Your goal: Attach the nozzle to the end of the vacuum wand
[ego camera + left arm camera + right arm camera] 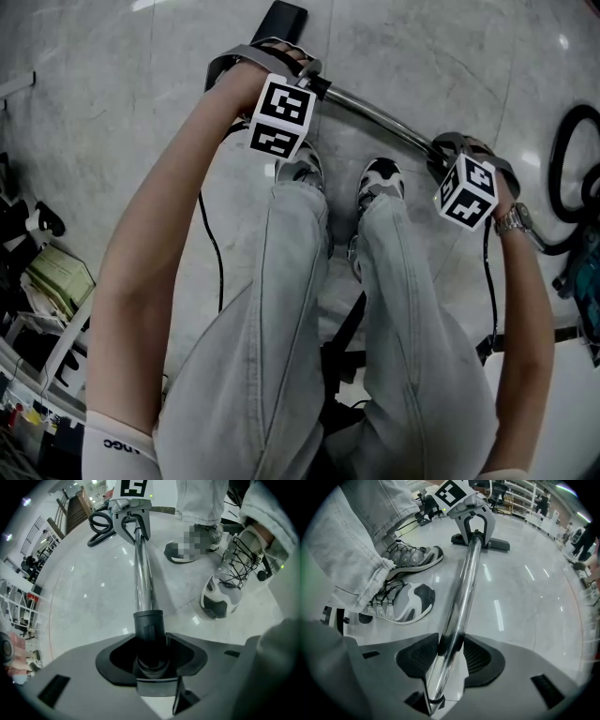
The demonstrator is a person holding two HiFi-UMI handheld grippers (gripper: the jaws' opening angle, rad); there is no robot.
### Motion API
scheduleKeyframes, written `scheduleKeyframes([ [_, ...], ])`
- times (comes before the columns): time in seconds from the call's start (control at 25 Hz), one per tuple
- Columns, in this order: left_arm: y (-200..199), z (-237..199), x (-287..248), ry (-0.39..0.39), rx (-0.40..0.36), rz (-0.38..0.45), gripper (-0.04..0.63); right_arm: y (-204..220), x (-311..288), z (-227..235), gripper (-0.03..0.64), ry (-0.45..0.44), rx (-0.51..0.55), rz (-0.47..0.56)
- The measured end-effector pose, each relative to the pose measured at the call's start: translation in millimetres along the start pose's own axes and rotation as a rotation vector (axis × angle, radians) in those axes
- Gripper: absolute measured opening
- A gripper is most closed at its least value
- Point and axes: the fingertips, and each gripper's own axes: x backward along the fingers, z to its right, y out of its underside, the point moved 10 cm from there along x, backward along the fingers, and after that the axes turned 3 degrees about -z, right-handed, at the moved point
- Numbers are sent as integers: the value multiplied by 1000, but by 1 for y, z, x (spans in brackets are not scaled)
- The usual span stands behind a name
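Chrome wand (380, 114) spans between both grippers above floor (112, 103). Right gripper (450, 651): fingers (480, 656) closed on bare tube. Left gripper (150, 656): fingers clamped on black nozzle neck (150, 627) at wand's end. Black hose (567, 159) coiled past right gripper. Person's shoes (380, 183) just beside wand. Right gripper view shows nozzle head (499, 544) flat on floor beyond left gripper; left gripper view shows neck only.

Long chromed metal wand tube (461, 597): mirror-glossy, smooth. Black plastic sleeve (150, 630): matt, smooth. Pale grey stone-look floor (93, 602): polished, glossy. Light-blue denim cloth trousers (281, 328): matt, woven. Black ribbed gripper pads (480, 657): matt, rough.
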Motion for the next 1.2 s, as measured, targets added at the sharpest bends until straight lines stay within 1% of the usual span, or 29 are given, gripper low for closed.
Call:
scheduleKeyframes([
  [0.16, -16, 4, -1, -3, 13, 39, 190, -2, -3, -5, 160, 15, -38, -6],
  [0.28, -20, 1, -6, 15, 24, 40, 190, -3, -5, -3, 159, 23, -65, -3],
  [0.36, -18, 1, -6, -1, 59, 48, 188, -1, -6, -1, 156, 31, -92, 24],
  [0.44, -20, 0, -6, -39, 106, 65, 189, 2, -7, 0, 158, 59, -104, 46],
  [0.56, -22, 0, -1, -73, 230, 119, 198, -6, -1, 8, 158, 86, -170, 109],
  [0.68, -18, -1, 7, -87, 337, 139, 207, -15, 12, 23, 167, 81, -294, 177],
  [0.76, -11, -5, 16, -119, 439, 167, 207, -18, 26, 33, 167, 105, -371, 237],
  [0.88, -4, -13, 38, -166, 581, 234, 207, -24, 53, 49, 167, 161, -459, 338],
  [0.96, -2, -16, 57, -202, 662, 281, 203, -28, 73, 55, 167, 176, -501, 400],
  [1.0, 0, -17, 69, -233, 707, 304, 185, -30, 84, 57, 167, 179, -518, 431],
  [1.04, 2, -18, 83, -277, 759, 328, 140, -32, 97, 59, 165, 187, -535, 462],
  [1.08, 6, -19, 97, -328, 816, 352, 75, -34, 110, 60, 144, 206, -552, 495],
  [1.12, 10, -20, 112, -377, 875, 379, 21, -35, 124, 61, 82, 233, -569, 531],
  [1.16, 14, -20, 127, -417, 931, 408, 11, -36, 138, 62, 25, 263, -584, 566],
  [1.2, 17, -20, 142, -447, 983, 438, 11, -38, 152, 62, 6, 288, -593, 598],
])
